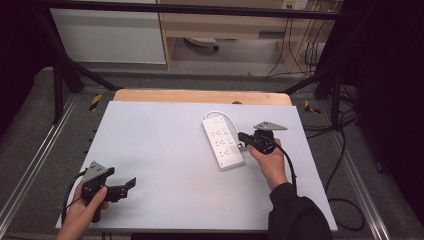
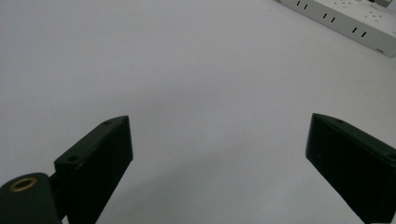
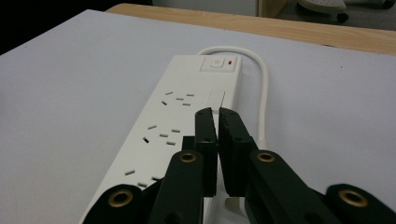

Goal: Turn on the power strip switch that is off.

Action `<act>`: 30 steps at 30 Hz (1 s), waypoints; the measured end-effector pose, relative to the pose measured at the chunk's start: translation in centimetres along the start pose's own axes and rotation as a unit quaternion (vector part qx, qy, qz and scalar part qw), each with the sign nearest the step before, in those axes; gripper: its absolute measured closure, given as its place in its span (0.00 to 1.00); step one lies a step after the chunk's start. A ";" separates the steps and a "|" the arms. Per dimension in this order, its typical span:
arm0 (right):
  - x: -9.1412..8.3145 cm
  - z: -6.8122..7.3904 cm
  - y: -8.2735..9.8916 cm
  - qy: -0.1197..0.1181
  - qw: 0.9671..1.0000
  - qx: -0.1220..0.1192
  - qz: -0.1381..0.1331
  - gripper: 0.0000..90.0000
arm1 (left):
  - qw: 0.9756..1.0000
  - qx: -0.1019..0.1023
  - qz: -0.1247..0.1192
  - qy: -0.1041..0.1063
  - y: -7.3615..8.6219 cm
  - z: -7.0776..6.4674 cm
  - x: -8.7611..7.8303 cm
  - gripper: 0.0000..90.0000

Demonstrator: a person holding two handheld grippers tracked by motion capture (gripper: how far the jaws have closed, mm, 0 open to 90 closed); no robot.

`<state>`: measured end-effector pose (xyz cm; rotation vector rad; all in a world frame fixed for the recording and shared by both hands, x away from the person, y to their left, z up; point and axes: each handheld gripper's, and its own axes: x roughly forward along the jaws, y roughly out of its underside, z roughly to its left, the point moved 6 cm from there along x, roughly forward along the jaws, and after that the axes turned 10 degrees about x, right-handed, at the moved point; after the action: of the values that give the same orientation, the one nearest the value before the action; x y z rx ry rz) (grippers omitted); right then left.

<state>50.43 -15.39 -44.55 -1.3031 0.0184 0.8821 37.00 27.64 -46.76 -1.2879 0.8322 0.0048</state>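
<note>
I've got the white power strip lying flat on the grey table top, right of centre, its switch end pointing away from me and its white cord looping off that far end. My right gripper sits at the strip's right edge, about halfway along, aimed across it. Through the right gripper view the jaws are pressed nearly together, just a thin slit between the pads, hovering over the strip's right-hand side near a small blank rectangular panel. I see nothing pinched between them. The rocker switch with its red mark sits beyond, at the far end.

My left gripper is well apart from all that, down at the near-left corner of the table, pointing right. In the left gripper view its jaws stand wide, bare table between them, nothing held, with the strip far off at the top right.
</note>
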 end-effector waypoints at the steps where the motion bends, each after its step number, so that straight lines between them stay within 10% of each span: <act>1: 0.0 0.0 0.1 0.000 1.000 -0.001 0.001 0.98 | 1.000 0.000 0.000 0.000 0.0 0.0 0.0 0.08; 30: 1.2 0.7 2.4 -0.001 0.999 -0.021 0.033 1.00 | 1.000 -0.006 0.000 -0.002 0.1 0.1 -0.1 0.08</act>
<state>49.60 -14.12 -46.89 -1.3478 0.0421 0.9445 36.98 27.80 -46.78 -1.2981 0.8293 0.0129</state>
